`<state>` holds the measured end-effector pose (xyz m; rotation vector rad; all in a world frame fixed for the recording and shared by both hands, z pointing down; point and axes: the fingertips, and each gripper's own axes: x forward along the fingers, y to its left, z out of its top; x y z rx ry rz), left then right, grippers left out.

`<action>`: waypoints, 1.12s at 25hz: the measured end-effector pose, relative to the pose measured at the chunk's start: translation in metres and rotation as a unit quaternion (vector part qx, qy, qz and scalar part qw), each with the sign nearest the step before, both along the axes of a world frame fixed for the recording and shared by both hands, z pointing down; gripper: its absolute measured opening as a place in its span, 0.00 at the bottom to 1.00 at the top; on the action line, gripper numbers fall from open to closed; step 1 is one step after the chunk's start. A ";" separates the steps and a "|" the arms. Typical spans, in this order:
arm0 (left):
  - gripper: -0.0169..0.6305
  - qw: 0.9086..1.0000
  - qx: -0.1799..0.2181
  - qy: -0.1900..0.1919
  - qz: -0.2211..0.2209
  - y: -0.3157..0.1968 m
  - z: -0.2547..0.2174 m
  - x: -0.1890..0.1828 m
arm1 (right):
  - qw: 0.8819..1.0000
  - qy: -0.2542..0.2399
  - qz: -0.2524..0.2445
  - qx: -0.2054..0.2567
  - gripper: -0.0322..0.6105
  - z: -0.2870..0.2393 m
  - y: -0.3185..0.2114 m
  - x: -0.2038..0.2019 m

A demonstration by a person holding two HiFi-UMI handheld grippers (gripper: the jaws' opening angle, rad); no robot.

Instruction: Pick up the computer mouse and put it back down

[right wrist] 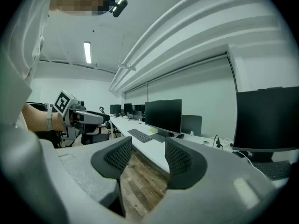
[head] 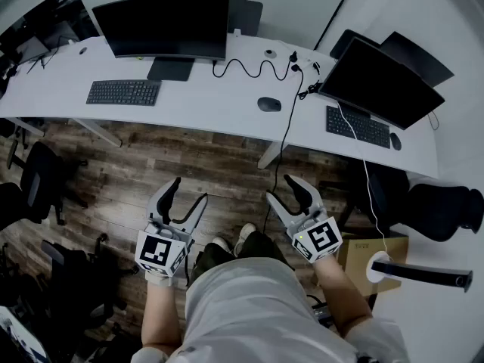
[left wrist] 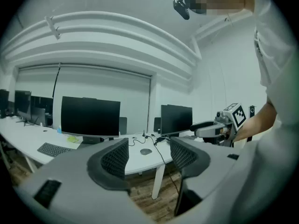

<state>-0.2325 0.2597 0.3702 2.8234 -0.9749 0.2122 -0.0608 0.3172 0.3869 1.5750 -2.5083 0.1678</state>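
Observation:
The dark computer mouse (head: 268, 104) lies on the white desk (head: 204, 108) between the two monitors, beside a black cable (head: 290, 112). The left gripper view shows this mouse (left wrist: 146, 151) far off, beyond the jaws. Both grippers are held low over the wooden floor, well short of the desk. My left gripper (head: 189, 193) is open, with only floor between its pads (left wrist: 116, 157). My right gripper (head: 281, 189) also stands with a gap and nothing in it; in the right gripper view its pads (right wrist: 177, 158) frame bare floor.
Two monitors (head: 168, 25) (head: 382, 82) stand on the desk, each with a keyboard (head: 123, 92) (head: 358, 126). A second mouse (head: 395, 141) lies at the right keyboard. Black office chairs (head: 41, 180) (head: 446, 206) stand on either side, and a cardboard box (head: 374, 252) sits at my right.

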 end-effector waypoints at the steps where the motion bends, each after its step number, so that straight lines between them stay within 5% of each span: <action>1: 0.45 1.000 -0.001 0.001 -0.001 0.003 0.003 -0.007 | 1.000 0.003 -0.001 -0.001 0.37 0.001 0.001 -0.005; 14: 0.45 1.000 -0.008 0.004 0.030 -0.003 0.017 -0.022 | 1.000 0.010 0.016 0.005 0.37 0.003 -0.001 -0.029; 28: 0.45 0.998 -0.026 -0.032 0.050 -0.074 0.045 0.078 | 0.999 -0.012 0.034 -0.001 0.37 0.026 -0.083 0.085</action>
